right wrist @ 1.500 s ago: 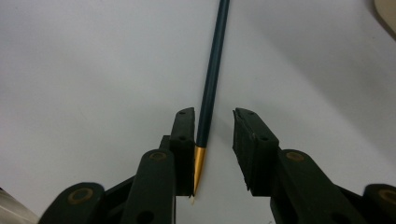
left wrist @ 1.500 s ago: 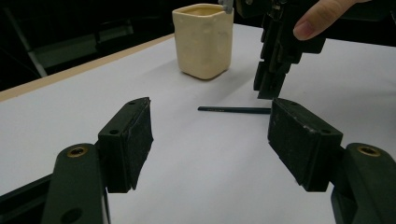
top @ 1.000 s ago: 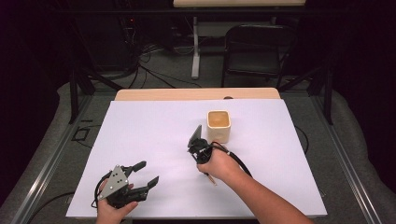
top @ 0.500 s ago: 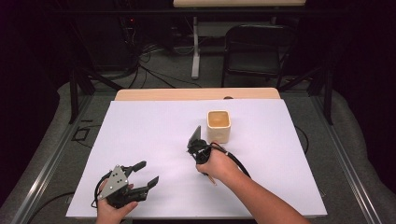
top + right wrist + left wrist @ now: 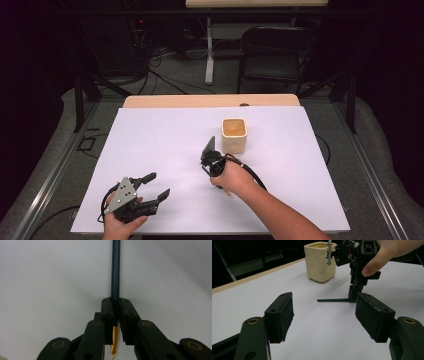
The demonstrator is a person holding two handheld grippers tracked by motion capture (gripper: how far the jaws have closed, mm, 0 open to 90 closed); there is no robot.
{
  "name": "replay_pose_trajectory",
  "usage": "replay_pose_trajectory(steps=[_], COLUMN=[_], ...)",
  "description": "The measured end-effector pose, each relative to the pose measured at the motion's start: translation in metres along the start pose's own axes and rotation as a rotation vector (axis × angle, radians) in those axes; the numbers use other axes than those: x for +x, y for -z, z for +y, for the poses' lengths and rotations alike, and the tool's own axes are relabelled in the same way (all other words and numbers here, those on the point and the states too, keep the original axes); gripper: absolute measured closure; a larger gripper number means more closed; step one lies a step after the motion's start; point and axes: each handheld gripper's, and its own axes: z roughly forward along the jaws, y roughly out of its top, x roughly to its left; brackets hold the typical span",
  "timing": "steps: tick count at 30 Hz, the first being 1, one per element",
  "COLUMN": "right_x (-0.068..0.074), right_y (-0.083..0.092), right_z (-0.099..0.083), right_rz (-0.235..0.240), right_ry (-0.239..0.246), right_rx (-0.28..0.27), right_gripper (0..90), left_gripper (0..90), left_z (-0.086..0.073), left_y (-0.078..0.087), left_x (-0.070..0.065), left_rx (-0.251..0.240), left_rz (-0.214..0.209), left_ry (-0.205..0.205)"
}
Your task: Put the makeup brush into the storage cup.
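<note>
From the high view, the right gripper points down at the white table sheet, and the square cream cup stands just beside it at about two o'clock. A thin bit of the long dark blue pencil with a yellow end peeks out by the person's right hand at about five o'clock from the jaws. The left gripper rests far off at about eight o'clock, so the right hand is much nearer to the cup. From the left gripper view, the left gripper's own jaws stand wide apart with nothing in them. Past them, the pencil lies flat on the sheet and runs from three o'clock to nine o'clock, with its right end in the right gripper. The cup sits behind, at about eleven o'clock from that grip. From the right gripper view, the jaws have just been closing and now pinch the pencil, which points straight to twelve o'clock. I think the next move is to lift it and tip it up for the cup.
</note>
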Motion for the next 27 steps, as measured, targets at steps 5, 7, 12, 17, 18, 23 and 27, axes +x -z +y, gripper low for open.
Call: replay_pose_trajectory(steps=[5,7,12,17,18,23,27], right_x=[0.0004,0.0005,0.0013,0.0018,0.002,0.0027,0.0043], right_y=[0.0003,-0.0001,-0.0009,-0.0001,0.0001,0.0,0.0003], right_z=[0.0002,0.0,-0.0001,0.0006,0.0007,0.0006,0.0009], right_rz=[-0.009,-0.009,-0.017,-0.022,-0.021,-0.027,-0.023], right_ry=[0.005,0.008,0.014,0.019,0.016,0.024,0.017], right_rx=[0.006,0.002,-0.005,0.009,0.012,0.01,0.016], right_gripper=[82.8,83.0,83.1,83.2,83.2,83.2,83.3], left_gripper=[31.0,31.0,31.1,31.8,31.8,32.1,32.1], left_z=[-0.0001,-0.0001,-0.0001,-0.0002,-0.0003,-0.0006,-0.0008], left_y=[-0.0002,-0.0003,-0.0007,-0.0008,-0.0007,-0.0005,-0.0006], left_x=[-0.0003,-0.0004,-0.0007,-0.0012,-0.0012,-0.0018,-0.0015], left_rx=[0.001,0.001,0.0,0.0,-0.002,-0.009,-0.013], left_rz=[-0.001,-0.001,-0.002,-0.004,-0.003,-0.001,0.002], left_ry=[-0.002,-0.003,-0.007,-0.009,-0.007,-0.018,-0.018])
